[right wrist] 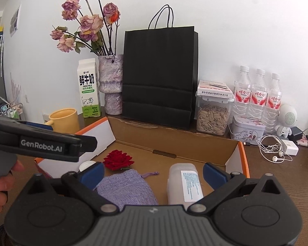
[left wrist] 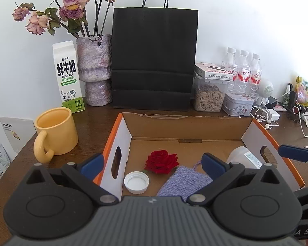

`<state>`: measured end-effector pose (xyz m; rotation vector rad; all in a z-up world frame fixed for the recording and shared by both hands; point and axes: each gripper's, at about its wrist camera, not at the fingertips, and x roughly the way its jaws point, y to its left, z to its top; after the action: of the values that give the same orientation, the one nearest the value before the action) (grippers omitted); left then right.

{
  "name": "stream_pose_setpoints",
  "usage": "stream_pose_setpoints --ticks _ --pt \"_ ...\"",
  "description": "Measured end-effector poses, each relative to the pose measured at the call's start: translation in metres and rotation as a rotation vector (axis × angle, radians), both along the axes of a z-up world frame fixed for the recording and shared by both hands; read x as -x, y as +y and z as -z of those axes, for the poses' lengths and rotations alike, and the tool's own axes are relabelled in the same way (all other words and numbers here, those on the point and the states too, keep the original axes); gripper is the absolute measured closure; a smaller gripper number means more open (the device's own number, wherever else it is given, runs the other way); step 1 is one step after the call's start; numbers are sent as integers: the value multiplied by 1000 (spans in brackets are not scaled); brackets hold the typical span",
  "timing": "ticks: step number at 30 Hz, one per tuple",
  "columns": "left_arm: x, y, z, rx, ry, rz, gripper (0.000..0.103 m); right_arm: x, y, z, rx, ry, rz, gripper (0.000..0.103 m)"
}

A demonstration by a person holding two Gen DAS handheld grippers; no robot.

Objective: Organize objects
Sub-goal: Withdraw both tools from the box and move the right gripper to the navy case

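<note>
An open cardboard box (left wrist: pixel 186 127) (right wrist: pixel 174 141) with orange outer sides sits on the wooden table. Inside lie a red fabric rose (left wrist: pixel 161 161) (right wrist: pixel 118 160), a white bottle cap (left wrist: pixel 136 182) (right wrist: pixel 86 165), a purple linen pouch (left wrist: pixel 183 181) (right wrist: pixel 127 188) and a white plastic bottle (left wrist: pixel 243 156) (right wrist: pixel 184 184) on its side. My left gripper (left wrist: pixel 152 165) hovers open over the box's near left part, nothing between its fingers. My right gripper (right wrist: pixel 152 174) is open above the pouch and bottle, empty. The left gripper's body (right wrist: pixel 41 141) shows at the left of the right wrist view.
A yellow mug (left wrist: pixel 55 132) stands left of the box. Behind are a milk carton (left wrist: pixel 68 78), a vase of dried roses (left wrist: pixel 94 69), a black paper bag (left wrist: pixel 154 61), a seed jar (left wrist: pixel 210 96), a tin (left wrist: pixel 238 103), three water bottles (left wrist: pixel 244 71) and earphone cables (left wrist: pixel 264 114).
</note>
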<state>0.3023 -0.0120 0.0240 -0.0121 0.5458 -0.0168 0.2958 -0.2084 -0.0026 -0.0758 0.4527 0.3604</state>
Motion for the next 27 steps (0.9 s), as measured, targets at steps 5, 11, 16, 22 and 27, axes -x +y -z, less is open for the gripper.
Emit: stream_pose_setpoints --ticks 5,11,16,22,27 --pt "23 1 -7 -12 -5 -9 0 23 -4 -5 2 -1 0 0" --pt "53 5 -13 -18 -3 -18 0 54 -11 -10 3 -5 4 0" --pt "79 9 -13 -21 5 -26 0 82 -15 -11 2 -4 2 0" --pt "111 15 -9 -27 19 -37 0 113 -16 -7 4 6 -5 0" --pt "136 22 -4 -32 32 -44 0 137 -14 -1 13 22 -18 0"
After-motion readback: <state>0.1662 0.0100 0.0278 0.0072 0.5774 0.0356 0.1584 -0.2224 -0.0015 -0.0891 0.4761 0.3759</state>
